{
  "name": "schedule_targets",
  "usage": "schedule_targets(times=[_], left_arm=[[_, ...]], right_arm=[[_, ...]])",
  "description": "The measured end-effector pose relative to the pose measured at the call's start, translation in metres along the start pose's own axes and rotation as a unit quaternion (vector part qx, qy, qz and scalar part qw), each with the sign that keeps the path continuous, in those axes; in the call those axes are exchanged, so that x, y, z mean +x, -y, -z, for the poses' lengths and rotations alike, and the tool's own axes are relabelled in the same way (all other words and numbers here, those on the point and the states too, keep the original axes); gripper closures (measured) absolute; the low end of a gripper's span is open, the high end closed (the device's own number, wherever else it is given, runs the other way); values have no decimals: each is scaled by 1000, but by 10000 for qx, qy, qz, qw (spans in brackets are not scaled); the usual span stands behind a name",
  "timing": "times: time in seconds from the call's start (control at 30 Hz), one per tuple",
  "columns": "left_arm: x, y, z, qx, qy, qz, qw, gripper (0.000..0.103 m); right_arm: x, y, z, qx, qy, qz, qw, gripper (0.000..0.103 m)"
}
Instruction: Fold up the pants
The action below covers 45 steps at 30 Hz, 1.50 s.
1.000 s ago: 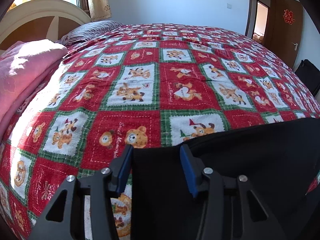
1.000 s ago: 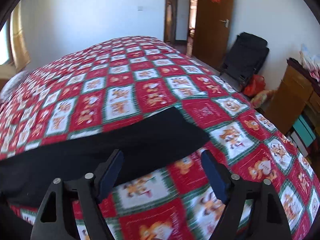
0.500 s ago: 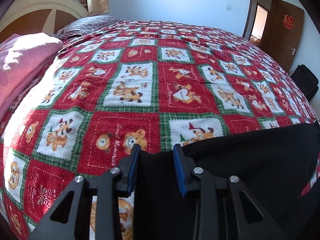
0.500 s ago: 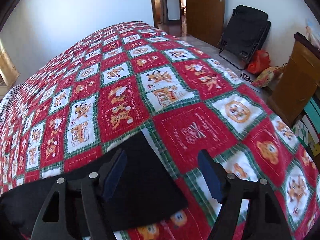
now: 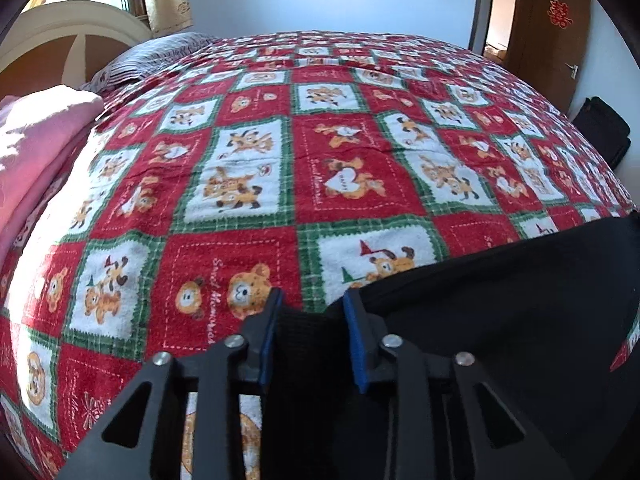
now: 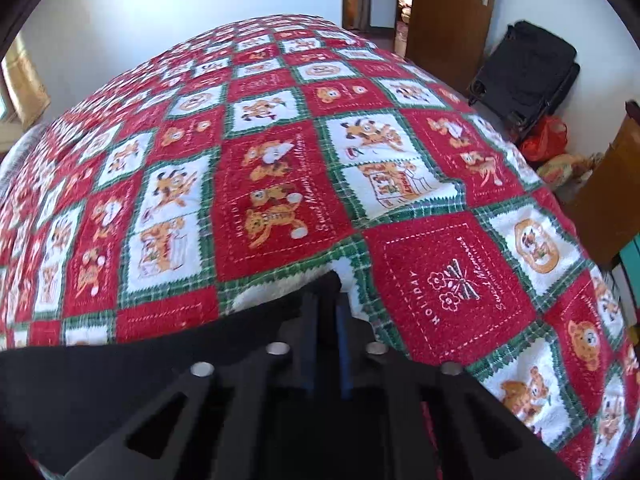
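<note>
Black pants (image 5: 500,312) lie flat along the near edge of a bed covered by a red, green and white teddy-bear blanket (image 5: 340,140). My left gripper (image 5: 310,300) is at the pants' left end; its jaws are closing, and bunched black cloth fills the gap between the blue pads. In the right wrist view the pants (image 6: 120,380) stretch away to the left. My right gripper (image 6: 326,300) is shut on their right end corner, which pokes out past the pads. The blanket (image 6: 280,160) spreads beyond it.
A folded pink blanket (image 5: 36,140), a striped pillow (image 5: 160,52) and a cream headboard (image 5: 60,40) are at the bed's left. Right of the bed stand a black folding chair (image 6: 524,76), a red bag (image 6: 544,140), a wooden cabinet (image 6: 608,200) and a brown door (image 6: 448,8).
The left jaws have narrowed around the pants' edge. The right gripper slid along to the pants' end corner, dipped lower, and its wide-open jaws have shut on the cloth.
</note>
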<state>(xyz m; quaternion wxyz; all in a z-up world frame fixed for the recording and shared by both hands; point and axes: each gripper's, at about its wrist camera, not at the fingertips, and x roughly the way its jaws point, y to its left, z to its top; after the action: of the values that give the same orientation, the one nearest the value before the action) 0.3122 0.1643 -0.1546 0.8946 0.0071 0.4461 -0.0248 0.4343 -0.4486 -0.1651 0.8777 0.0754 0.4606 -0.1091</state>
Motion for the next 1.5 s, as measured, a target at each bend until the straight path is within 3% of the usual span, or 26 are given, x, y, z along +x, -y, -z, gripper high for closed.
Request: schedule_targets(times=[0.13, 0.43, 0.77, 1.1, 1.5], left_arm=[[-10, 4, -4, 210, 159, -32, 9996, 81], [-37, -14, 0, -300, 697, 478, 9960, 81], [-76, -17, 11, -428, 1198, 717, 9893, 81], [-104, -19, 48, -524, 1466, 949, 9832, 81], [-115, -14, 111, -542, 1468, 1187, 9805, 81]], right_arm=[[-19, -5, 4, -76, 199, 31, 9998, 98], [-77, 1, 18, -62, 889, -28, 9960, 98], [-140, 27, 69, 109, 1586, -159, 9872, 98], [-173, 55, 128, 421, 1685, -254, 9845, 98], [-188, 74, 202, 504, 1430, -252, 9881, 98]])
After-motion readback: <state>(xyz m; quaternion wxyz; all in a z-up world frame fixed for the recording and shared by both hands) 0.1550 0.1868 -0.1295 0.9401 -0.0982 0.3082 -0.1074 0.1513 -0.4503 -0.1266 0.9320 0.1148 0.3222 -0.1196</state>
